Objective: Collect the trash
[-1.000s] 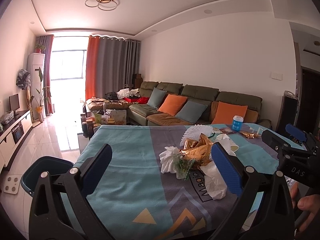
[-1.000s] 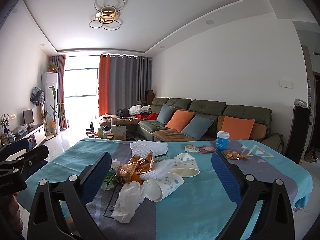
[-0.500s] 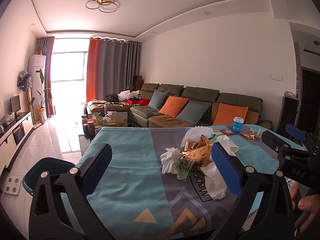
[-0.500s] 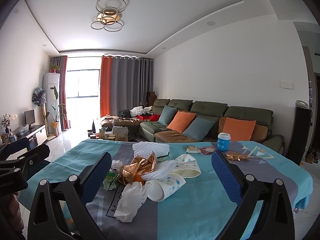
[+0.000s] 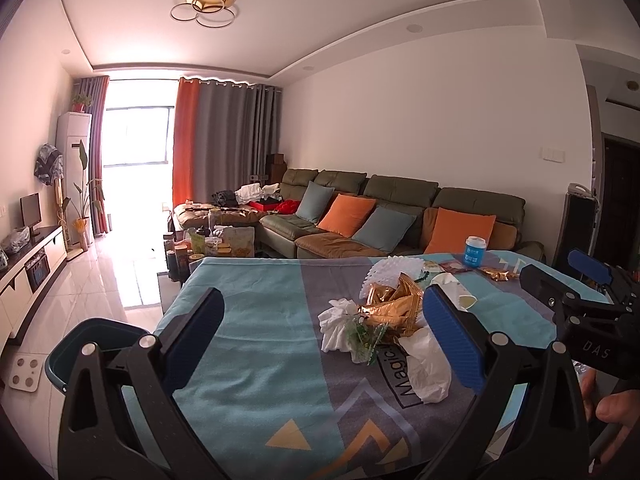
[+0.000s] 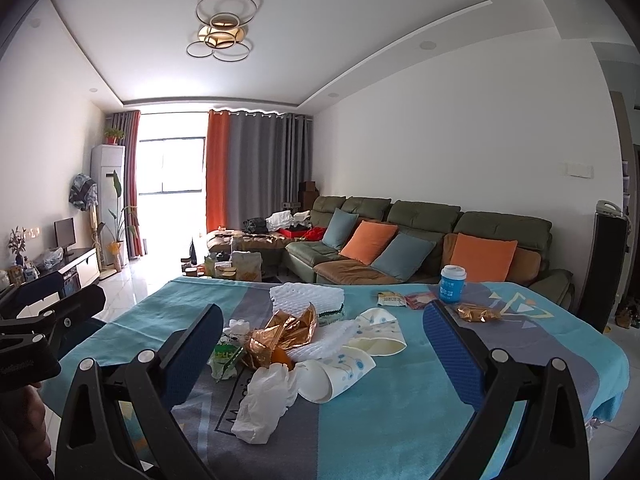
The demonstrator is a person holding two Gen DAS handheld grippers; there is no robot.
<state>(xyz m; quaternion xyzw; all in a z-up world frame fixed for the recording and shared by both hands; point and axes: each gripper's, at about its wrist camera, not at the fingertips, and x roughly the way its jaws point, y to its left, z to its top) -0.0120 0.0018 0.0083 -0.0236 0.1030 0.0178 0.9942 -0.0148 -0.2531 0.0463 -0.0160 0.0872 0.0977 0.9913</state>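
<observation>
— Living room, midday: both sets of tongs hang over the near edge of the worktop (image 5: 248,320), nothing gripped. The left tongs (image 5: 320,340) stand wide apart, and the right tongs (image 6: 320,344) gape just as wide.

— And the trash?

— Heaped mid-cloth: a gold foil wrapper (image 6: 284,332), a white plastic bag (image 6: 264,400), crumpled tissue (image 5: 338,324), a green packet (image 6: 226,356), white foam netting (image 6: 306,298). Two paper cups (image 6: 340,372) lie tipped over beside the heap. A blue-and-white cup (image 6: 452,284) stands upright farther back, near another gold wrapper (image 6: 476,313).

— Which way do the cups point?

— The nearer one's long axis runs diagonally, mouth towards the tongs and to the left, base away to the right.

— What stage is this?

— Looks like the approach, nothing collected yet. Next move probably needs one pair lowered onto a piece and closed, then a carry to the teal bin (image 5: 96,340) on the floor off the worktop's left side.
</observation>
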